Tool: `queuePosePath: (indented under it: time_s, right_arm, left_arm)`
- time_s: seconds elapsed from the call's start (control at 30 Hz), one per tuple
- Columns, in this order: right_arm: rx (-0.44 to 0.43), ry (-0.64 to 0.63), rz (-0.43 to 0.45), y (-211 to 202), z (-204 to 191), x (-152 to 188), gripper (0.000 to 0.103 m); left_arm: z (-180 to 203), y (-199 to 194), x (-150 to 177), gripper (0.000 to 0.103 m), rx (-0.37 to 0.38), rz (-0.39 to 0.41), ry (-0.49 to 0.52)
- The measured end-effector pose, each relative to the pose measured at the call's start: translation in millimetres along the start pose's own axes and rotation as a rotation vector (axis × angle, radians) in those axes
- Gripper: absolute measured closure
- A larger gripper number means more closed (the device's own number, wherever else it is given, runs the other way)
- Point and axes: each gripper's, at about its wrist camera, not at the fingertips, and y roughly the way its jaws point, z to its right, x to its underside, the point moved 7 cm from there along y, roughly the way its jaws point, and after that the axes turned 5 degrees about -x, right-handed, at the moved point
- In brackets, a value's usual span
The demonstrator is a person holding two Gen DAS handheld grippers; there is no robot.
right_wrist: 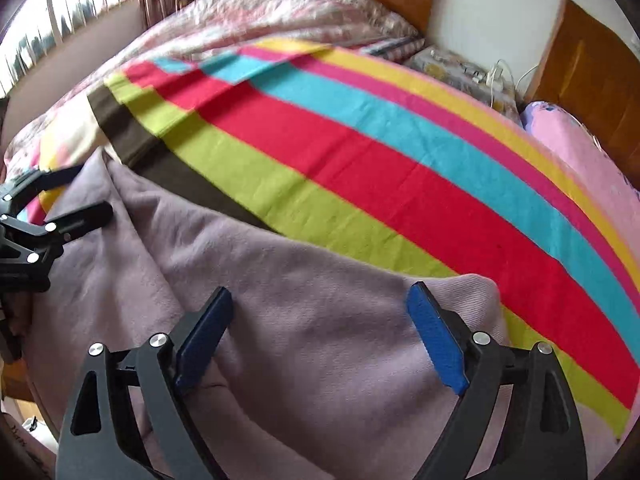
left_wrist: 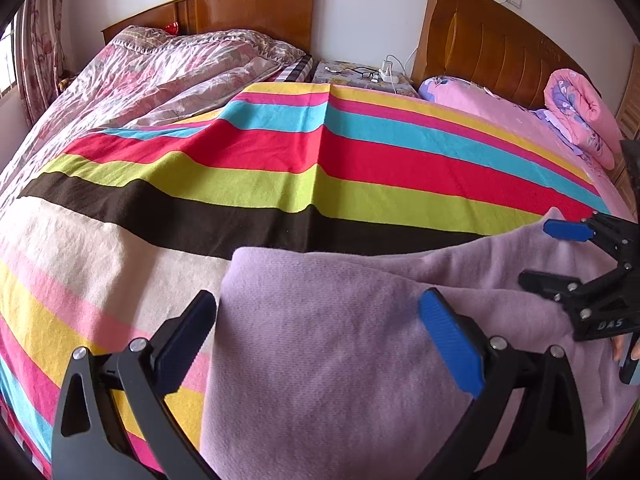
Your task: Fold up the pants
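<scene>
Lilac pants (left_wrist: 320,408) lie spread across the near side of a striped blanket (left_wrist: 280,152). My left gripper (left_wrist: 320,320) is open over their left end. One of its fingers (left_wrist: 188,336) hangs beside the fabric's edge and the other is above the cloth. At the right of that view my right gripper (left_wrist: 550,256) is open too, over the pants' far right end. In the right wrist view the pants (right_wrist: 280,264) fill the foreground, rumpled. The right gripper (right_wrist: 320,320) is wide apart above them and grips nothing. The left gripper (right_wrist: 86,196) shows at the left edge.
A floral quilt (left_wrist: 160,80) covers the far left bed. A bedside stand (left_wrist: 360,74) holds glasses and a charger. A pink pillow (left_wrist: 472,96) and a rolled pink quilt (left_wrist: 580,116) lie at the far right. Wooden headboards (left_wrist: 248,12) back both beds.
</scene>
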Motion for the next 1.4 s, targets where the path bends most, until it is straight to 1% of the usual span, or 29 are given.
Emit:
queuePosePath:
  time_s: [0.07,0.1,0.17,0.2,0.27,0.3,0.37,0.4,0.43,0.47,0.5,0.57,0.6,0.67,0.7,0.77,0.8,0.83,0.87,0.9,0.97,1.03,1.07,1.13,1.17,1.23,1.3,1.4]
  right_arm:
    - [0.002,0.06,0.036,-16,3,1,0.018]
    - [-0.002,0.08,0.075,-30,1,3,0.018]
    - [-0.049,0.084,0.138,-57,-14,10,0.017]
    - [-0.075,0.076,0.145,-64,-22,16,0.015]
    - [-0.113,0.017,0.127,-76,-47,37,0.015]
    - [-0.118,-0.039,0.113,-80,-65,52,0.015]
    - [-0.119,-0.095,0.091,-83,-84,74,0.015]
    - [-0.107,-0.117,0.054,-78,-92,88,0.015]
    - [-0.07,-0.132,0.014,-71,-95,101,0.015]
    - [-0.033,-0.136,-0.003,-66,-93,112,0.014]
    - [-0.056,-0.1,0.043,-71,-90,117,0.014]
    - [-0.104,0.014,0.033,-81,-79,125,0.014]
    - [-0.108,0.041,0.051,-89,-75,127,0.014]
    - [-0.054,0.047,0.087,-108,-65,131,0.014]
    - [-0.018,0.043,0.108,-120,-59,134,0.014]
    - [0.026,0.059,0.145,-140,-46,142,0.014]
    - [0.046,0.08,0.165,-151,-37,148,0.014]
    - [0.061,0.099,0.181,-158,-30,153,0.014]
    - [0.075,0.121,0.198,-164,-22,159,0.014]
    - [0.083,0.149,0.213,-169,-14,165,0.014]
    - [0.089,0.196,0.199,-166,1,177,0.014]
    - [0.145,0.21,0.157,-157,12,189,0.014]
    - [0.163,0.215,0.137,-152,17,192,0.014]
    - [0.158,0.237,0.098,-144,23,206,0.014]
    - [0.147,0.238,0.119,-146,25,211,0.014]
    - [0.138,0.232,0.137,-151,26,218,0.014]
    - [0.127,0.229,0.148,-153,28,223,0.014]
    - [0.118,0.224,0.151,-156,29,228,0.014]
  left_arm:
    - [1,0,0,0.001,-0.008,0.004,0.006]
    - [1,-1,0,0.001,-0.012,0.005,0.008]
    - [1,-1,0,0.001,-0.015,0.004,0.01]
    - [1,-1,0,0.001,-0.016,0.003,0.011]
    - [2,-1,0,0.001,-0.018,0.004,0.013]
    - [2,-1,0,0.001,-0.021,0.004,0.015]
    - [2,-1,0,0.001,-0.029,0.008,0.021]
    - [2,-1,1,0.001,-0.033,0.011,0.024]
    - [3,-2,1,0.001,-0.039,0.014,0.028]
    - [4,-2,1,0.001,-0.044,0.017,0.032]
    - [4,-3,1,0.001,-0.046,0.019,0.035]
    - [6,-4,1,0.001,-0.056,0.023,0.043]
    - [6,-4,1,0.001,-0.056,0.024,0.047]
    - [7,-6,0,0.001,-0.062,0.03,0.051]
    - [8,-11,-1,0.001,-0.08,0.048,0.058]
    - [15,-29,-1,0.001,-0.111,0.103,0.089]
    - [24,-43,0,0.001,-0.114,0.133,0.109]
    - [34,-55,1,0.001,-0.092,0.153,0.12]
    - [46,-67,4,0.001,-0.053,0.167,0.131]
    - [64,-80,9,0.001,0.003,0.176,0.158]
    - [97,-95,22,0.001,0.074,0.179,0.236]
    - [120,-92,36,0.001,0.114,0.147,0.303]
    - [127,-88,43,0.001,0.124,0.125,0.329]
    - [139,-73,61,0.001,0.11,0.071,0.38]
    - [143,-66,69,0.001,0.107,0.045,0.397]
    - [141,-63,74,0.001,0.13,0.067,0.364]
    - [137,-60,74,0.001,0.162,0.052,0.335]
    - [137,-59,76,0.001,0.163,0.059,0.34]
